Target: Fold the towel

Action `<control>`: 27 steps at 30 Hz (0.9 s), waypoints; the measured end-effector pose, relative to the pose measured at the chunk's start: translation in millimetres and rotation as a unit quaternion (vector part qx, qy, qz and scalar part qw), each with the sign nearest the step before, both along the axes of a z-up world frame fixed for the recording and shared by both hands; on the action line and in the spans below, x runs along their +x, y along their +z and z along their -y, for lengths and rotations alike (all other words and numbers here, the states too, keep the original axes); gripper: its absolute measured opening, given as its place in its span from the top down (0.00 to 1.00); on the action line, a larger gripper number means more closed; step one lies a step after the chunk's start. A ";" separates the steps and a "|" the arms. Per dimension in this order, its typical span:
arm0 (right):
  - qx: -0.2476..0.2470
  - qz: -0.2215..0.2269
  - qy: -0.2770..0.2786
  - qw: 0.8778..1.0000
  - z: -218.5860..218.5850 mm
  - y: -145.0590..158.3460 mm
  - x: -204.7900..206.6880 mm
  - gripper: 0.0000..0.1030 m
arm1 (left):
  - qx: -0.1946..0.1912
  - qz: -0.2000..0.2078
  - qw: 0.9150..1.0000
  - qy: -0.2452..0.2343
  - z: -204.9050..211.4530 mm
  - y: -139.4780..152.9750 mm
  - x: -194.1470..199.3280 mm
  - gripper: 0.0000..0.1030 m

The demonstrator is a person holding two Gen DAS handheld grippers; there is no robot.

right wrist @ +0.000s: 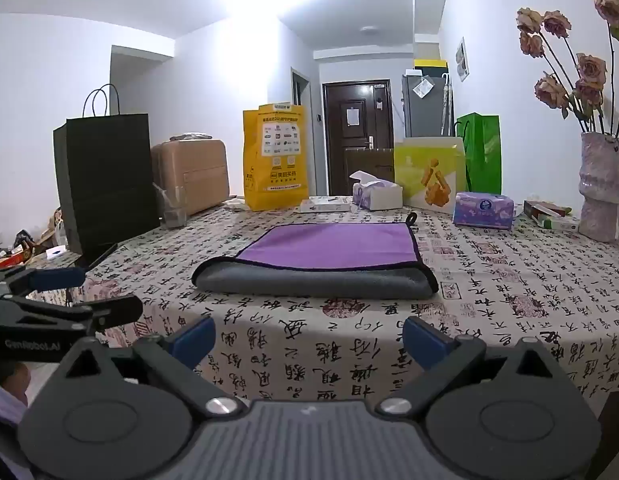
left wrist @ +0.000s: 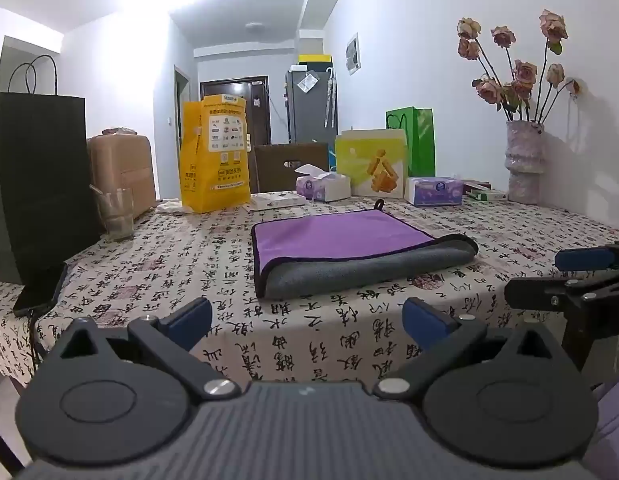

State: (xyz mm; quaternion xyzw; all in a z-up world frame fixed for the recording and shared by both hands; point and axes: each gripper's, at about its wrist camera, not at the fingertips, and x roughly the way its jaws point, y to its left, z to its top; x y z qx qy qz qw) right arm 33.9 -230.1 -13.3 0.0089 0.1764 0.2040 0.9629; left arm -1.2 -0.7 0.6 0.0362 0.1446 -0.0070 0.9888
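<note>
Two grippers hang at the near edge of the table, both with jaws spread wide and nothing between them: the left gripper [left wrist: 307,322] and the right gripper [right wrist: 307,334], side by side and apart from the cloth. Just beyond them the towel [right wrist: 321,264] lies flat on the tablecloth [right wrist: 509,280], already doubled over once, its grey underside showing along the rounded fold nearest the grippers and the purple face on top, with a small hanging loop at the far corner. By the look of it one fold is done; a second fold, side to side, may be left, and neither tool is touching the cloth yet. The tablecloth is printed with black calligraphy. Farther back stand a glass [left wrist: 116,214], a yellow bag [left wrist: 213,156], tissue packs [right wrist: 483,210] and a vase of dried roses [left wrist: 523,160], then a dark door [right wrist: 357,136].
</note>
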 end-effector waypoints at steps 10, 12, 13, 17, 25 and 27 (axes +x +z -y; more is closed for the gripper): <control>-0.001 -0.001 0.000 1.000 -0.7 -0.7 0.5 0.03 | 0.000 -0.008 1.000 0.002 2.7 0.7 3.3 0.00; 0.000 -0.001 0.000 1.000 -0.7 -0.8 0.4 0.03 | 0.000 -0.009 1.000 0.003 3.7 0.7 4.8 0.00; 0.000 -0.001 0.000 1.000 -0.5 -0.9 0.7 0.03 | 0.000 -0.010 1.000 0.003 4.2 0.6 5.7 0.00; 0.000 -0.002 0.000 1.000 -0.4 -1.3 1.3 0.02 | -0.002 -0.006 1.000 -0.001 1.5 -0.2 4.3 0.00; -0.001 -0.004 0.002 1.000 -5.4 -6.2 -2.3 0.02 | -0.002 -0.006 1.000 -0.002 1.1 -0.2 4.7 0.00; 0.000 -0.005 0.002 1.000 -3.7 -4.0 0.0 0.02 | -0.002 -0.006 1.000 -0.002 1.2 -0.1 4.5 0.00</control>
